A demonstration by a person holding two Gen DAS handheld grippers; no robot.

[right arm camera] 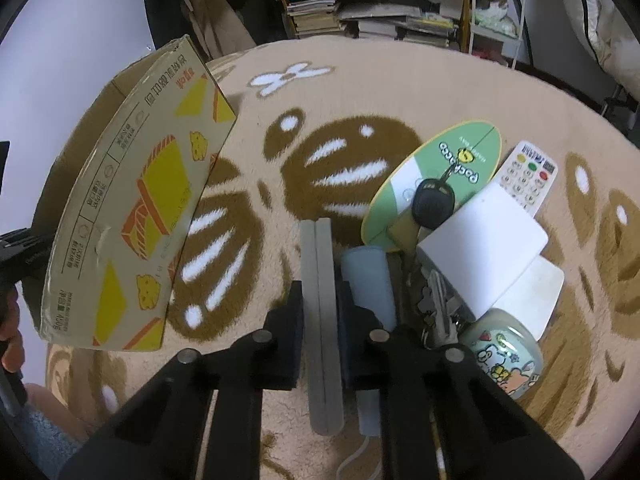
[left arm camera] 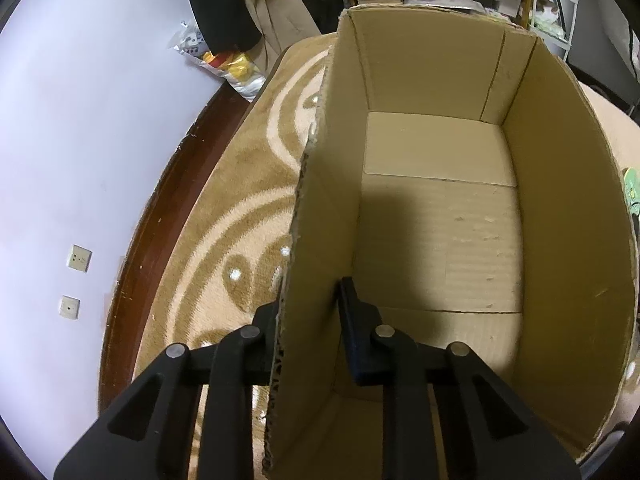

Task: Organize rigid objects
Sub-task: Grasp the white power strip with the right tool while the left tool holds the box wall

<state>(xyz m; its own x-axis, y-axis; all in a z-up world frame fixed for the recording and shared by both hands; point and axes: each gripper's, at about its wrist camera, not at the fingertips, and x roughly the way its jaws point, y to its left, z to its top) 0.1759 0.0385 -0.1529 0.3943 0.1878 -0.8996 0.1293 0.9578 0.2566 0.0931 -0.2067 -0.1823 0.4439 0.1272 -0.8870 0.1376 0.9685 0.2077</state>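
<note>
An open, empty cardboard box (left arm camera: 560,200) fills the left wrist view. My left gripper (left arm camera: 310,304) straddles its near left wall, one finger outside and one inside, shut on the wall. In the right wrist view the box (right arm camera: 132,200), printed in yellow and orange, stands tilted on the carpet at left. My right gripper (right arm camera: 320,292) is shut on a grey flat two-layer slab (right arm camera: 318,256) held edge-up over the carpet. Beside it lie a pale blue cylinder (right arm camera: 368,280), a black car key (right arm camera: 432,204), a green oval board (right arm camera: 452,152), a white remote (right arm camera: 528,176) and white flat boxes (right arm camera: 484,248).
A sticker-covered mug (right arm camera: 504,352) and a bunch of keys (right arm camera: 436,300) lie at right. The beige-and-brown patterned carpet (right arm camera: 360,92) has bare room between box and pile. Shelves with stacked books (right arm camera: 360,12) stand behind; a white wall (left arm camera: 80,120) is at left. A person's hand (right arm camera: 10,344) shows at the left edge.
</note>
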